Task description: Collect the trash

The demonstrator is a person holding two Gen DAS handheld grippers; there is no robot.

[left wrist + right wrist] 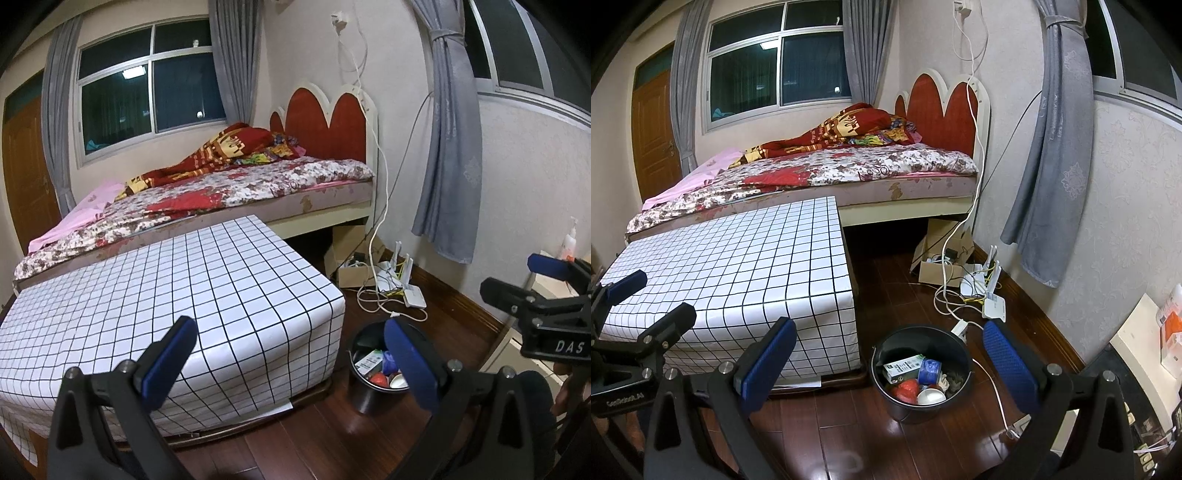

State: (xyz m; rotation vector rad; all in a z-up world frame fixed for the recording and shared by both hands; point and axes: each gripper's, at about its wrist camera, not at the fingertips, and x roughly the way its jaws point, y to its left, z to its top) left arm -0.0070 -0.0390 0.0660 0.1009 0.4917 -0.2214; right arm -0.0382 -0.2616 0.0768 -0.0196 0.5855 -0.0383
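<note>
Dark wooden floor runs beside a bed and a low bench under a checked cloth, whose top shows nothing on it. From the left wrist view, the left tongs stand wide apart with nothing between the blue pads, held above the bench's near corner; the black bin sits on the floor just beside that corner, partly hidden by one pad, with wrappers and cups inside. The right tongs show at the right edge, too little of them to judge. From the right wrist view, the right tongs are also spread wide and empty, hovering over the bin, which holds a small carton, a blue wrapper, something red and a white cup. Cables and a white router lie near the wall. By my reading the trash is already in the bin and no loose piece shows, so the collecting looks close to done; the next move calls for scanning the floor and bench for anything missed, or gripping the bin's rim to carry it.
</note>
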